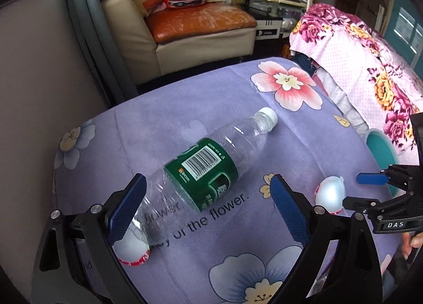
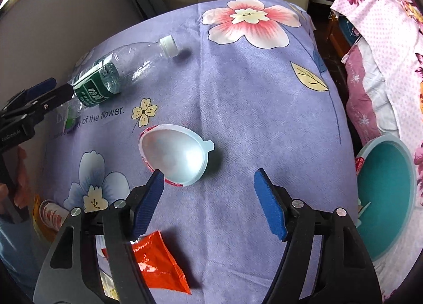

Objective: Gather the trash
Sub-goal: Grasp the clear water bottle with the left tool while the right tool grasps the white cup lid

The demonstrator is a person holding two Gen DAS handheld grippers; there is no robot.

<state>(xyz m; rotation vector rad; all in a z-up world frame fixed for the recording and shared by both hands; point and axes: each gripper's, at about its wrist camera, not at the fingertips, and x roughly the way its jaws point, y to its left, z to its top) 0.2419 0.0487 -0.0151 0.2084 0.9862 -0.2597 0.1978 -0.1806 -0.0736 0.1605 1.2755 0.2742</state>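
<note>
Collection looks barely begun, judging by how much litter lies on the purple floral tablecloth [image 2: 238,87].

The teal bin [image 2: 383,198] sits below the cloth's right edge; its visible inside appears bare, though part is hidden.

Left gripper [image 1: 208,203]: jaws wide apart, straddling the base end of the plastic water bottle [image 1: 208,161], not closed on it. The bottle lies on its side near the left edge, white cap pointing toward the far edge.

Right gripper [image 2: 208,198]: jaws apart, holding nothing, poised just short of the egg-shaped plastic shell half [image 2: 177,154], which lies open side up near the middle of the cloth.

Count on the cloth:
- bottle, one
- shell halves, two; the second shell half [image 1: 132,251] lies at the near left, partly behind the left gripper's finger
- red foil wrapper [image 2: 158,264], one, at the near edge
- small cup-like item [image 2: 50,214] off the near left corner, one; identity unclear

Judgement: every piece remains to be binned; bottle and shell half seem next.
</note>
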